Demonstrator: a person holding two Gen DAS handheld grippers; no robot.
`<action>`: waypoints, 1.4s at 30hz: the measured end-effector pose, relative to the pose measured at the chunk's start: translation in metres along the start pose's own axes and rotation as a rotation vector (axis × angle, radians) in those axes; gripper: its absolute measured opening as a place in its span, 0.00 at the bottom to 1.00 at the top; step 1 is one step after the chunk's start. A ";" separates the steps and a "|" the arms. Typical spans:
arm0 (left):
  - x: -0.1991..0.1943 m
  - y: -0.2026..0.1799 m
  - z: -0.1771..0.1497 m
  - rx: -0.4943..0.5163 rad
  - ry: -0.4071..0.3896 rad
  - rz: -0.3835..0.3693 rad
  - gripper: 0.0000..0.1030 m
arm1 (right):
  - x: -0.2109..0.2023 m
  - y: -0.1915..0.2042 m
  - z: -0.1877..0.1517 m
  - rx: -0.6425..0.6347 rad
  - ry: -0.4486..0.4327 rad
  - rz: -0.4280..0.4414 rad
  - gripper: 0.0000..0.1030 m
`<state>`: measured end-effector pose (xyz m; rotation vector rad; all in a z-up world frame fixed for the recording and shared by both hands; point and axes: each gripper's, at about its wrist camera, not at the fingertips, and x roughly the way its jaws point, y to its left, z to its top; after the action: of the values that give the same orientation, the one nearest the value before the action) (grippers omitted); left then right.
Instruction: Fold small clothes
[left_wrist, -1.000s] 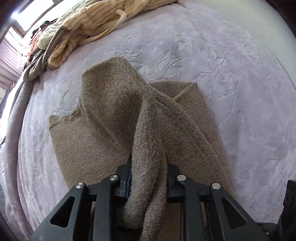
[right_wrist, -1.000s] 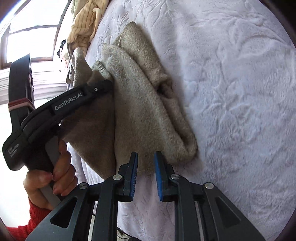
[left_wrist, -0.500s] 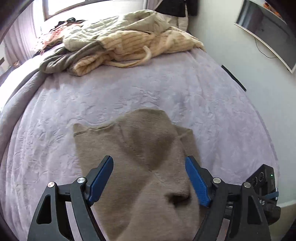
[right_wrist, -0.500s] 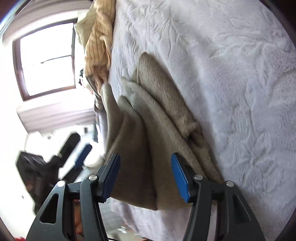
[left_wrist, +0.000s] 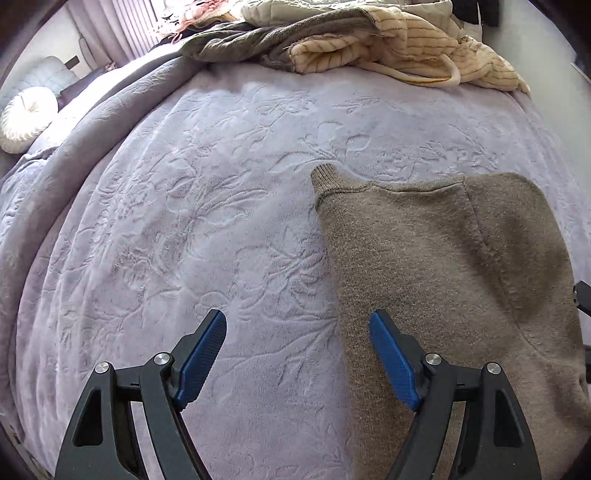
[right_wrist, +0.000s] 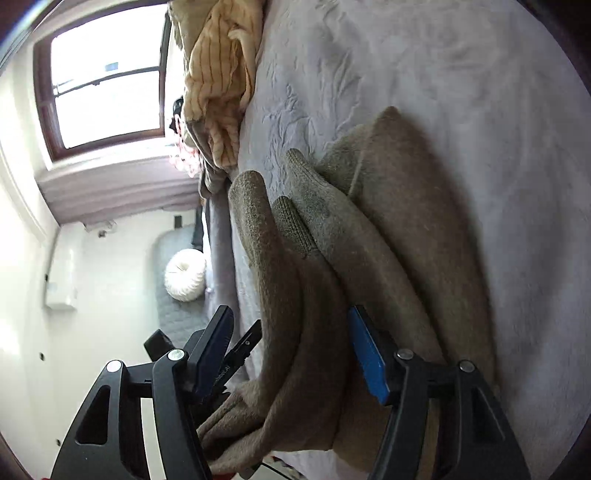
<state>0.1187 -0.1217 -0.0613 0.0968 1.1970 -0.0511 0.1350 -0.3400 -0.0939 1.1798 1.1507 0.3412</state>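
Observation:
A tan knitted sweater (left_wrist: 443, 266) lies partly folded on the lavender embossed bedspread (left_wrist: 192, 206), its ribbed corner pointing up and left. My left gripper (left_wrist: 297, 350) is open and empty, low over the bedspread, with its right finger over the sweater's left edge. In the right wrist view the sweater (right_wrist: 388, 236) shows as several stacked folds. My right gripper (right_wrist: 291, 350) is open with the near folds lying between its jaws, not pinched.
A heap of other clothes, cream striped (left_wrist: 399, 48) and grey-green (left_wrist: 266, 40), lies at the far end of the bed. A white round cushion (left_wrist: 26, 118) sits at far left. A window (right_wrist: 107, 74) and wall are beside the bed.
My left gripper let go of the sweater fold, opened wide and swung left over the bedspread. My right gripper opened from nearly shut and moved in around the near folds.

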 end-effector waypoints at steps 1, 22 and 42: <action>0.002 0.000 -0.001 0.001 0.001 0.000 0.79 | 0.009 0.010 0.005 -0.050 0.025 -0.063 0.64; 0.000 -0.024 -0.003 0.047 0.017 -0.054 0.79 | -0.054 -0.023 -0.006 -0.046 -0.014 0.026 0.37; -0.029 -0.029 0.000 0.092 -0.057 -0.035 0.87 | -0.023 0.034 -0.011 -0.155 -0.009 0.144 0.15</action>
<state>0.1056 -0.1510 -0.0351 0.1540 1.1393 -0.1382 0.1269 -0.3372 -0.0518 1.1285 1.0148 0.5252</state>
